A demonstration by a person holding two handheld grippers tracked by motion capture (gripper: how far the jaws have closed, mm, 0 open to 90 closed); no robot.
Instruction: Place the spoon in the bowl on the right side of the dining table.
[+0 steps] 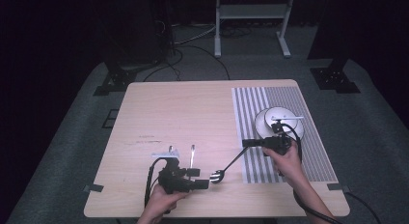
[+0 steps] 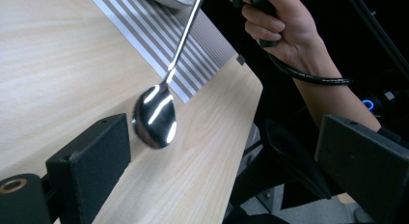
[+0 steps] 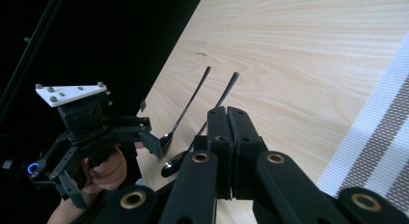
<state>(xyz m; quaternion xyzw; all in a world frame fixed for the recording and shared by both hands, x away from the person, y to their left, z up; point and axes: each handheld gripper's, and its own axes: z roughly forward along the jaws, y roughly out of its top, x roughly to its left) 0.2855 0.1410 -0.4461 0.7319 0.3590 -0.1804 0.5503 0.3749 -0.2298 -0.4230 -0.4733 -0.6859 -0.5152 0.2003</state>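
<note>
While the long spoon [image 1: 230,163] is clamped by its handle end between the closed pads of the right gripper [image 1: 247,143], its bowl is held low over the bare wood of the table [image 1: 173,108], just off the near left corner of the striped mat [image 1: 279,137]. From that corner the handle slopes up and back over the mat's stripes to the right gripper, which is carried above the mat, in front of the two white plates [image 1: 279,122] stacked on it. In the left gripper view the spoon's bowl [image 2: 155,116] is seen just beyond the left-hand pad of the left gripper [image 1: 202,178], not between the pads; these are spread wide with nothing gripped. The left gripper is held to the left of the mat, near the table's front edge, pointing towards the spoon's bowl. A second spoon [image 1: 192,155] lies flat on the wood just behind the left gripper, well left of the mat. In the right gripper view its handle [image 3: 190,105] runs beside that of the held spoon.
</note>
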